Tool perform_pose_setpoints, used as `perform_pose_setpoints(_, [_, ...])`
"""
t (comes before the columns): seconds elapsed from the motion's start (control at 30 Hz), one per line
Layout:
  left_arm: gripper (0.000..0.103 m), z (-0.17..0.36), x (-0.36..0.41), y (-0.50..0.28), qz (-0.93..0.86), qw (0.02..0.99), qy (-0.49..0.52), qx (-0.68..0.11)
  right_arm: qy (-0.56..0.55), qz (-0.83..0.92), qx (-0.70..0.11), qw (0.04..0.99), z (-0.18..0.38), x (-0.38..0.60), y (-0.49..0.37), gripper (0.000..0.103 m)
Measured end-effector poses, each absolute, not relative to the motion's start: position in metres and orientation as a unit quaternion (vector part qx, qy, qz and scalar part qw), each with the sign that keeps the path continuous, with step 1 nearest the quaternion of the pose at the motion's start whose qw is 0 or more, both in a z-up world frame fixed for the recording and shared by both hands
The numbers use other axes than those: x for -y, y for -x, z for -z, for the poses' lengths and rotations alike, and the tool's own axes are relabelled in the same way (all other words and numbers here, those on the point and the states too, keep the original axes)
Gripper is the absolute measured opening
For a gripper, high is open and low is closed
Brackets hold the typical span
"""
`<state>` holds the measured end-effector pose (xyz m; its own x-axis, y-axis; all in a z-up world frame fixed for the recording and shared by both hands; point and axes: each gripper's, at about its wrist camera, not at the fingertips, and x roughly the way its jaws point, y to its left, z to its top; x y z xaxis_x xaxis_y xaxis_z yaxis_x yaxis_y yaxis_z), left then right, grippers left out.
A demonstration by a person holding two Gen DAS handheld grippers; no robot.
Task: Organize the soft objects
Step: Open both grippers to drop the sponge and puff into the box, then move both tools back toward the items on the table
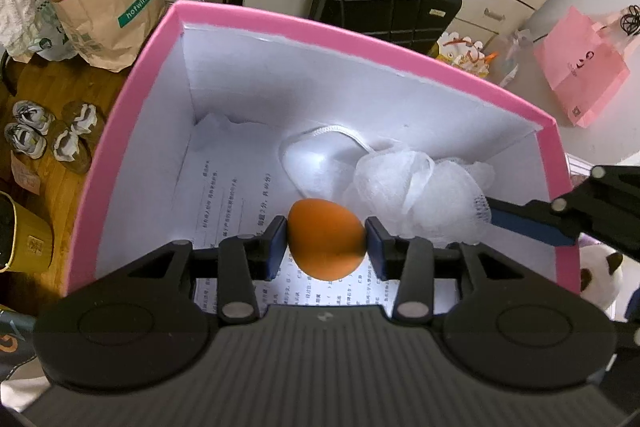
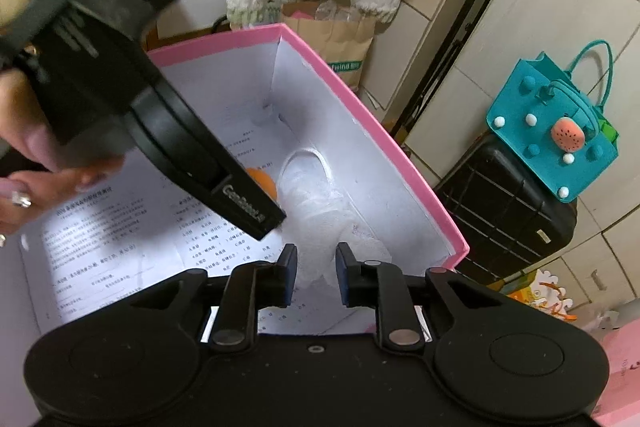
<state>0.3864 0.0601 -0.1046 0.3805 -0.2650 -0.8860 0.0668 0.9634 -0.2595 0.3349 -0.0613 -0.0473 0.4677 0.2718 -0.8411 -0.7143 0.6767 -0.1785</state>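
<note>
1. Left wrist view: the left gripper (image 1: 326, 241) is seen clamped on the orange sponge egg (image 1: 326, 239), both pads pressed against its sides, held inside the pink box (image 1: 116, 131) above the printed paper lining (image 1: 224, 195).
2. Just beyond the jaws and to their right, the white mesh bath puff (image 1: 420, 195) is seen lying on the box floor, its cord loop (image 1: 320, 135) ahead of it. One finger of the right gripper is visible entering from the right edge, beside the puff.
3. Only here: a brown paper bag (image 1: 116, 11) beyond the box to the left, a pink bag (image 1: 584, 67) to the right.
4. Right wrist view: the right gripper (image 2: 316, 273) is seen part-open, the puff (image 2: 320, 223) sitting between the fingertips and ahead of them; contact cannot be confirmed.
5. Only here: the left gripper's body and the hand (image 2: 36, 155) holding it, ahead-left of the jaws. The egg (image 2: 262, 181) is mostly hidden behind it.
</note>
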Motion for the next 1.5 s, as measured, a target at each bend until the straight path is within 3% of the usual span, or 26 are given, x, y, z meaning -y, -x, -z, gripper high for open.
perform_pose_setpoints(0.13, [0.058,0.098,-0.059,-0.383,0.099,0.832,0.073,-0.541,0.227,-0.306,-0.413,0.827,0.039,0.071,-0.328,0.025])
perform_pose_setpoints(0.5, [0.063,0.045,-0.064,-0.323,0.144,0.854,0.005,-0.500,0.123,-0.309,-0.416,0.847,0.015,0.101,-0.288,0.026])
perform_pose_setpoints(0.97, [0.069,-0.023,-0.077,-0.225,0.172,0.880,-0.050,-0.439,0.085,-0.314,-0.387,0.863,-0.034,0.120,-0.208,0.032])
perform_pose_setpoints(1.5, [0.077,-0.068,-0.070,-0.115,0.204,0.888,-0.093,-0.402,0.080,-0.314,-0.354,0.877,-0.080,0.150,-0.105,0.058])
